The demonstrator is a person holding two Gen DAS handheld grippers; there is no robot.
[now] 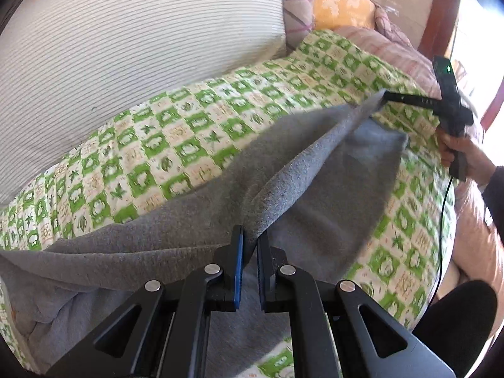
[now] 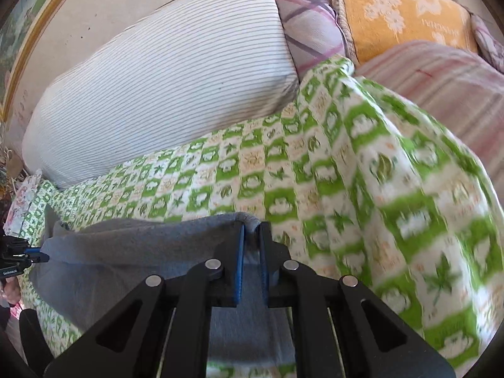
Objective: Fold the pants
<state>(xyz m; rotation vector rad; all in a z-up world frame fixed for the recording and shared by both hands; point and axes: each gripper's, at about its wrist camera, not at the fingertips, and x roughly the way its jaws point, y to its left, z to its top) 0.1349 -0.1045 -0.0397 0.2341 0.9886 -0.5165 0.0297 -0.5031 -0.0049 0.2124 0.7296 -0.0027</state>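
Grey fleece pants (image 1: 195,220) hang between my two claws above the bed, over a green-checked blanket (image 1: 176,135). My left claw (image 1: 250,242) is clenched on one edge of the cloth; the fold of fabric sits pinched between its blue pads. My right claw (image 2: 251,236) is clenched on the far edge, a small bunch of grey showing above its tips. The lower layer of the pants lies on the blanket beneath the raised layer.

Procedure for this step, as I judge it:
1. Keep both claws clenched; a slack grip would let the thick fleece slip.
2. Hold the edge taut between the claws so the raised layer carries over without sagging in the middle.
3. Move both claws at one pace, level with each other, so the fold line stays straight.
4. Lower the raised edge onto the matching edge of the bottom layer before release.

Containers: none in view. A striped pillow (image 2: 163,88) and an orange cushion (image 2: 400,12) lie beyond the blanket, well apart from the pants.
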